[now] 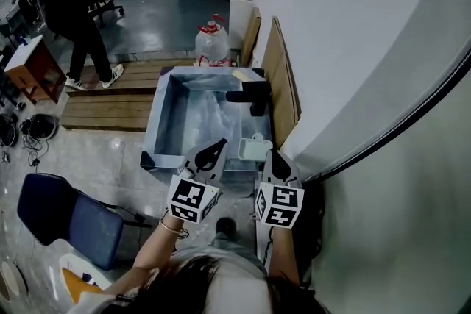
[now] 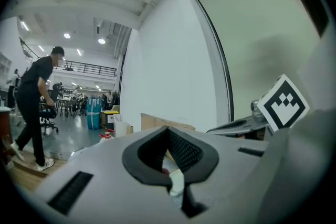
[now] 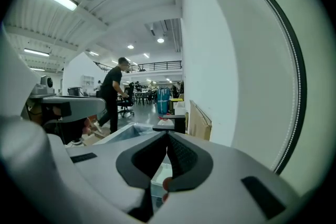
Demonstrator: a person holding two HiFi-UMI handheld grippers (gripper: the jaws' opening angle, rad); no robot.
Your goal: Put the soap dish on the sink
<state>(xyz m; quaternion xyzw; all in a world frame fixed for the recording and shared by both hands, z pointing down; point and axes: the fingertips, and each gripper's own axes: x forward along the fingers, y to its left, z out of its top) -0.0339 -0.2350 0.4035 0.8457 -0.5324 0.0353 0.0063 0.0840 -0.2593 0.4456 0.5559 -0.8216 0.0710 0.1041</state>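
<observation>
Seen from above, a metal sink [image 1: 157,123] with a black faucet [image 1: 251,95] at its far right stands against a white wall. A pale soap dish [image 1: 255,148] sits at the sink's near right corner. The left gripper [image 1: 218,146] and right gripper [image 1: 269,157] hover either side of the dish, each with jaws closed together and holding nothing.

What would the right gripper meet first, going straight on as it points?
Probably the black faucet, ahead of the right gripper over the sink; the soap dish lies lower. Depth is unclear.
</observation>
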